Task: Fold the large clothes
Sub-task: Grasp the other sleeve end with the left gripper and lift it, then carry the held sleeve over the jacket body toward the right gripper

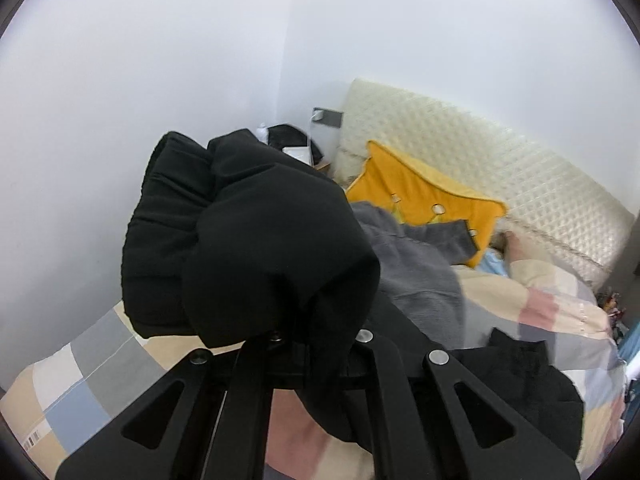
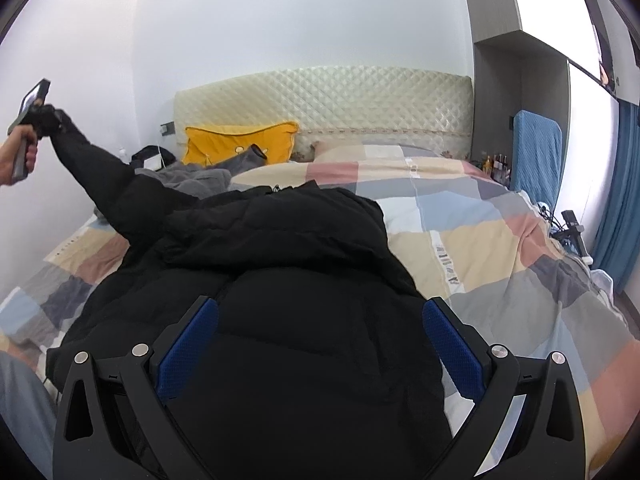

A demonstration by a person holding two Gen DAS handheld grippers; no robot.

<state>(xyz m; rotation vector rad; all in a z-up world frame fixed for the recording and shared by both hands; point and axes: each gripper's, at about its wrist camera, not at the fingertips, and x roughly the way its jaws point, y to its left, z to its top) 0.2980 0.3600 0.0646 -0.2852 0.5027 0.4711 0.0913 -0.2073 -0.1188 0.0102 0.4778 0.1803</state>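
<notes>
A large black puffer jacket (image 2: 280, 280) lies spread on the bed. My left gripper (image 1: 308, 344) is shut on the cuff end of its sleeve (image 1: 248, 240), which bunches over the fingers and hides them. In the right wrist view the left gripper (image 2: 40, 114) holds that sleeve (image 2: 92, 164) stretched up and out to the left above the bed. My right gripper (image 2: 320, 320) is open, its blue pads (image 2: 188, 344) wide apart on either side of the jacket's body just above it, holding nothing.
The bed has a pastel checked duvet (image 2: 500, 248), a yellow cushion (image 2: 236, 144), a grey garment (image 2: 200, 176) and a quilted cream headboard (image 2: 320, 100). A bedside table with clutter (image 1: 296, 148) sits in the corner. Shelves, bottles and a blue curtain (image 2: 616, 208) stand right.
</notes>
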